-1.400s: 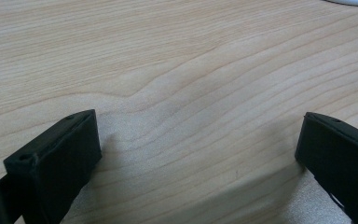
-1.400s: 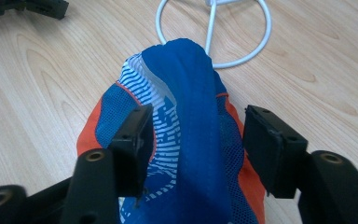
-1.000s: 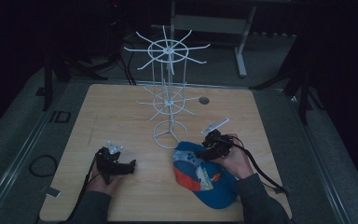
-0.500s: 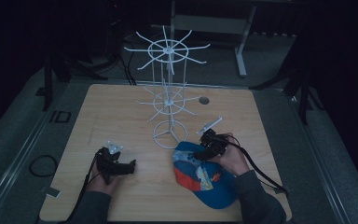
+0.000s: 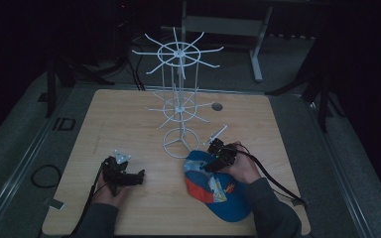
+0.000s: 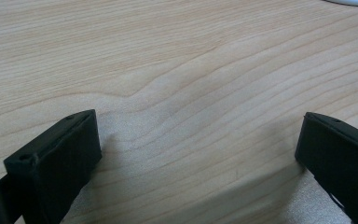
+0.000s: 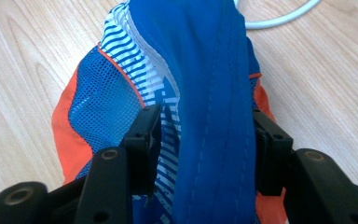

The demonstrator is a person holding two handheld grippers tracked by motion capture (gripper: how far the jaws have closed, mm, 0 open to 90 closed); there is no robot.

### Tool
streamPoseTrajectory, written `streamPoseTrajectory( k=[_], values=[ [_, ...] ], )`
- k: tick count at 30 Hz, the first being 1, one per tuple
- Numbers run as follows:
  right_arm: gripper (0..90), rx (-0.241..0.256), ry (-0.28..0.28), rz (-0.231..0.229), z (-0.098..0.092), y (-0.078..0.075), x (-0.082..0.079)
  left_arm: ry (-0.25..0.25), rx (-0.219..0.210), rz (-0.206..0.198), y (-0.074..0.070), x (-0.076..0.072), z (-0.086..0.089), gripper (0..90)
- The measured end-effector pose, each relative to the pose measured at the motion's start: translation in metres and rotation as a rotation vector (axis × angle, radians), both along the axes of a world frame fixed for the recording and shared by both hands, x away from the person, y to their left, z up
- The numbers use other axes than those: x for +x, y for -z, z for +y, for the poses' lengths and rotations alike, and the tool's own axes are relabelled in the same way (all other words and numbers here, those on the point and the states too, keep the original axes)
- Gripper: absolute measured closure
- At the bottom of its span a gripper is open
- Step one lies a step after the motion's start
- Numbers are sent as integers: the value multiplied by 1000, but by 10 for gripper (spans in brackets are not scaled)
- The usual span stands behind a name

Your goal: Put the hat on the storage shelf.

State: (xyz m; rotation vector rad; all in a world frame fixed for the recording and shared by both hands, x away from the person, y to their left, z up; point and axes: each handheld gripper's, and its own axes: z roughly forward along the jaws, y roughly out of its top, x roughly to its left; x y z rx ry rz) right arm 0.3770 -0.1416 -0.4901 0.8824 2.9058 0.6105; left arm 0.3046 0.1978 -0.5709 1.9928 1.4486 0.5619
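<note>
Near the rack (image 5: 179,106), the right hand-held gripper (image 5: 217,157) is clamping a fold of the cap (image 7: 200,93), which is lying on the bench (image 5: 129,124). The left hand-held gripper (image 5: 124,174) is resting wide, holding nothing. Probably the pick-up step; next likely calls for lifting toward a hook.

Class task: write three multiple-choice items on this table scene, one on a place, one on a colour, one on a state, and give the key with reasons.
1. Where does the cap lie?
A. on the rack
B. on the table near the rack's base
C. on the floor

2. What colour is the wire rack?
A. white
B. black
C. red

3. How is the left claw?
A. shut on the cap
B. shut empty
C. open over bare wood

Key: 1 B, the cap rests beside the ring base; 2 A, its wires are white; 3 C, the left gripper view has its jaws wide apart.
</note>
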Motion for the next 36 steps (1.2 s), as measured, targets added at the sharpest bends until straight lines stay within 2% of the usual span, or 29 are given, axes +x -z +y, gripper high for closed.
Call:
streamPoseTrajectory(
  k=[6,7,10,14,17,28,36],
  values=[
    [565,-16,-10,34,2,5,2,-1,0,-1,0,0,0,1],
    [578,-35,-29,38,3,7,2,0,0,-1,0,0,0,1],
    [613,-43,-39,52,4,9,1,0,0,-1,0,0,0,1],
    [822,-50,-71,55,5,10,-1,0,0,-1,0,0,0,1],
    [873,-30,-74,26,3,5,-4,0,1,-1,0,0,0,1],
    [877,56,-33,-40,-9,-18,-10,-1,1,-2,0,0,0,1],
    [876,143,-14,-83,-21,-38,-17,-3,0,-2,0,1,-1,1]
  ],
)
